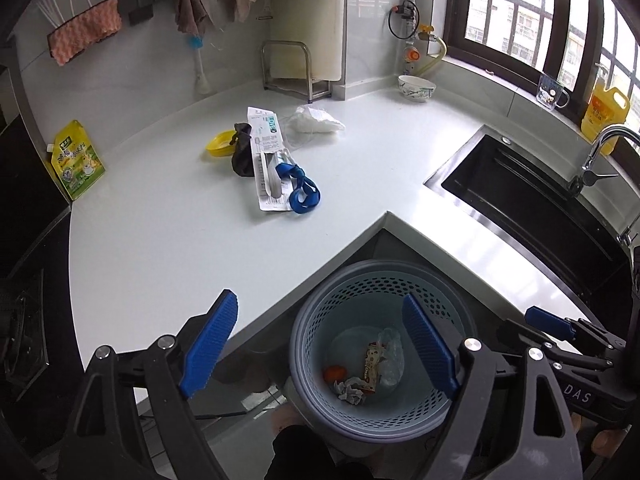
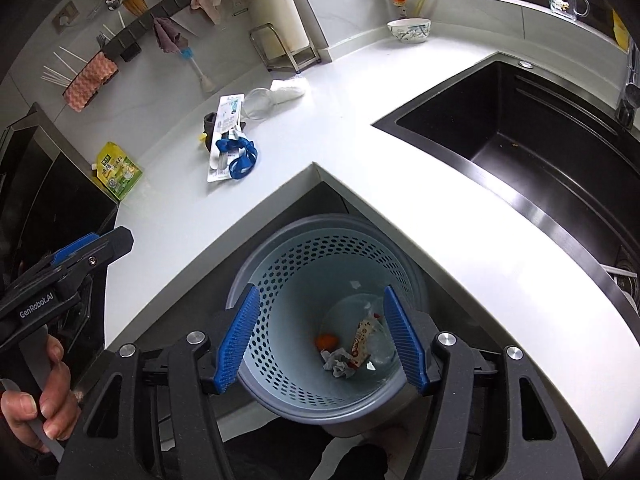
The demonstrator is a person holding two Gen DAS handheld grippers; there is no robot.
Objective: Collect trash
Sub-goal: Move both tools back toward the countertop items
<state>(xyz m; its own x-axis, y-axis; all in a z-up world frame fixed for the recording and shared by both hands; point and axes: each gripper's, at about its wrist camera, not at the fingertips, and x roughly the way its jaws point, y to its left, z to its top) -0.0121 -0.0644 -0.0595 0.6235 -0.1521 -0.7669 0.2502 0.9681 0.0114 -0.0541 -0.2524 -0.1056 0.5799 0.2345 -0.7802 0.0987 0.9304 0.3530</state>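
- Hovering above the inner corner of the countertop (image 1: 168,264), both tools point down at the waste basket (image 1: 360,292), which stands on the floor in the notch below that corner, placed where scraps can be dropped straight off the edge.
- Left gripper (image 1: 320,344): tongs released, jaws wide, nothing between the blue pads; it hangs partly over the counter edge, partly over the basket rim.
- Right gripper (image 2: 324,340): tongs also released and empty, framing the basket mouth from directly above.
- Basket contents: crumpled paper (image 2: 340,364), a snack wrapper (image 2: 362,340), an orange scrap (image 2: 326,340) and clear plastic film (image 1: 390,356) lie on the bottom.
- Counter, left to right: a green-yellow pouch (image 1: 78,160) at the left edge; mid-surface a cluster of yellow lid (image 1: 218,142), dark cloth (image 1: 240,152), white package (image 1: 266,156) and blue strap (image 1: 304,190), touching or overlapping; a white bag (image 1: 316,122) just behind.
- Judgement: the cluster is likely the next trash; overlap means items may drag together.
- Far right: a bowl (image 1: 416,87) near the back edge, the sink (image 1: 520,200) and tap (image 1: 596,156), well apart from the reach path.
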